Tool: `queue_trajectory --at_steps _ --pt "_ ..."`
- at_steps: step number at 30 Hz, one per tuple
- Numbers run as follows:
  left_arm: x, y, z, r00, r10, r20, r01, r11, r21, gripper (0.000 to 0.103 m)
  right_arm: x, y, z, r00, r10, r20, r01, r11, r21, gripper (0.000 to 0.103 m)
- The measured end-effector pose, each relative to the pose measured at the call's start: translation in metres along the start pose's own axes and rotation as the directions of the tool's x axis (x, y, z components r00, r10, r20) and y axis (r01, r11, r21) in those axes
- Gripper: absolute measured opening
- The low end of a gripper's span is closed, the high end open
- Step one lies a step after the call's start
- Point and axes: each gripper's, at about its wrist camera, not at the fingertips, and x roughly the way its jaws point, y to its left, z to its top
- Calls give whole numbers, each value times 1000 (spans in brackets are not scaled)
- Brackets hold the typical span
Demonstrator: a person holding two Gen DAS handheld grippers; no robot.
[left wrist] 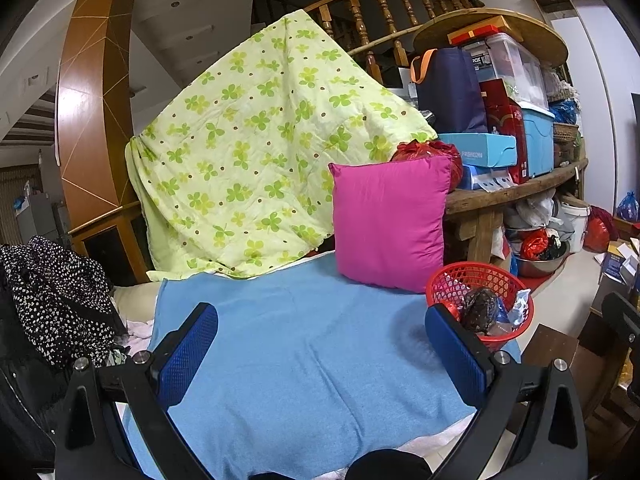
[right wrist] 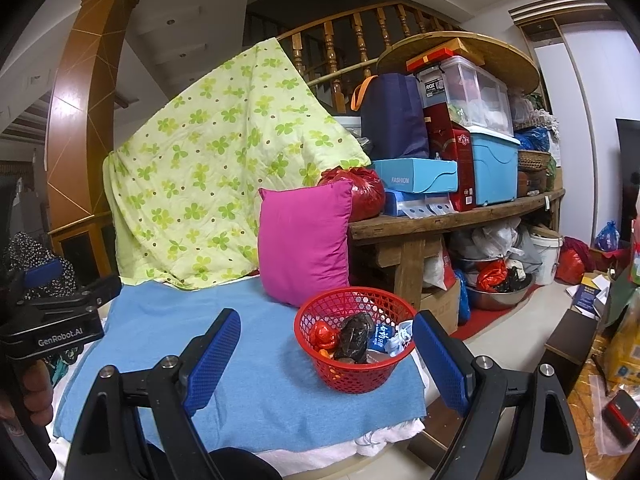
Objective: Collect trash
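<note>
A red mesh basket (right wrist: 352, 376) stands on the right end of a blue cloth (right wrist: 248, 360) and holds several crumpled pieces of trash (right wrist: 354, 338), among them a dark lump, a red wrapper and blue-white paper. In the left wrist view the same basket (left wrist: 476, 276) sits just beyond the right finger. My right gripper (right wrist: 326, 354) is open, low in front of the basket, with nothing between its blue pads. My left gripper (left wrist: 322, 346) is open too, over bare blue cloth (left wrist: 304, 352). A hand holds the left gripper's body (right wrist: 60, 320) at the left edge of the right wrist view.
A pink cushion (right wrist: 304, 240) leans behind the basket, against a green clover-print quilt (right wrist: 208, 176). A wooden bench (right wrist: 452, 220) on the right is stacked with boxes and bags, and more bags and a steel bowl lie under it. A black dotted garment (left wrist: 56, 300) lies at left.
</note>
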Motion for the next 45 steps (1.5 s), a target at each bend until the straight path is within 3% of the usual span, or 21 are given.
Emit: queue_trajectory --at_steps 45 --pt "3 2 11 1000 17 -2 -17 1000 -4 103 -4 13 15 1000 -6 -3 6 999 -33 90"
